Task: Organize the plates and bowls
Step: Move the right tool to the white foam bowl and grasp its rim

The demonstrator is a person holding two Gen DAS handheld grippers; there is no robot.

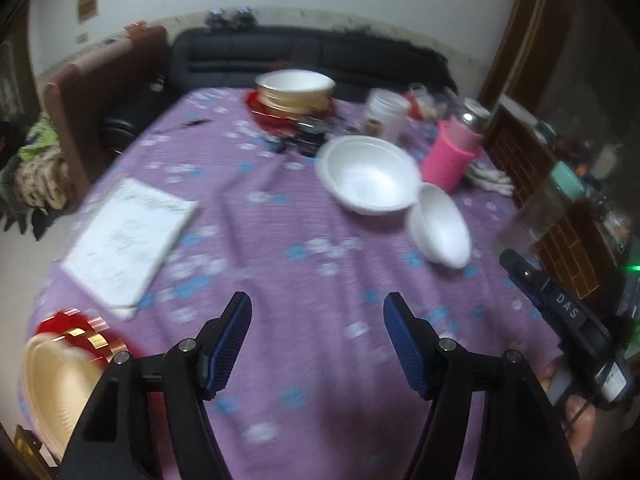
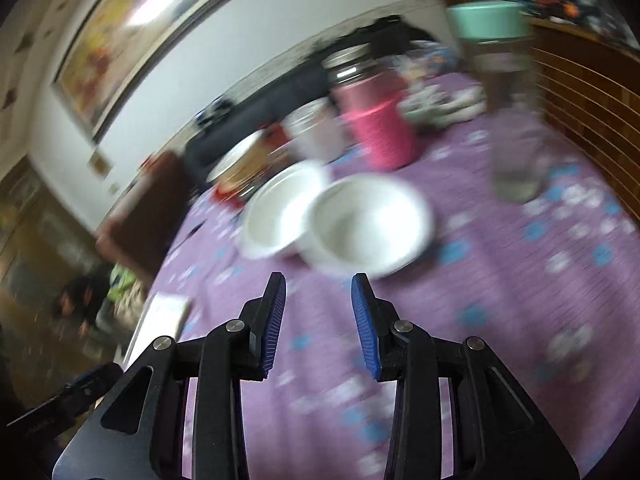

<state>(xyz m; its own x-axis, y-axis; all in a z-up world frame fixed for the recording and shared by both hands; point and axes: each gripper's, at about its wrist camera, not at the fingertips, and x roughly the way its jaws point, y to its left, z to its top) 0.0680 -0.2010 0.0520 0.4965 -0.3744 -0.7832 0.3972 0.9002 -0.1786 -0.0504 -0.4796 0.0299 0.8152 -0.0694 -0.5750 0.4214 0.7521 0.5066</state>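
Observation:
Two white bowls sit side by side on the purple tablecloth: a large one [image 1: 370, 174] [image 2: 286, 210] and a smaller one [image 1: 442, 224] [image 2: 370, 224]. A gold-and-white bowl on a red plate [image 1: 294, 94] [image 2: 244, 164] stands at the far side. A cream plate on a red plate [image 1: 60, 380] lies at the near left edge. My left gripper [image 1: 318, 320] is open and empty above the cloth, short of the bowls. My right gripper [image 2: 319, 296] is open and empty, just in front of the smaller bowl. The right gripper's body [image 1: 568, 320] shows at the right of the left wrist view.
A pink-sleeved steel bottle [image 1: 454, 152] [image 2: 374, 120], a white jar [image 1: 386, 114] and a clear bottle with a teal lid [image 2: 508, 100] stand behind the bowls. A white paper pad [image 1: 128, 240] lies on the left. A dark sofa [image 1: 304, 56] is beyond the table.

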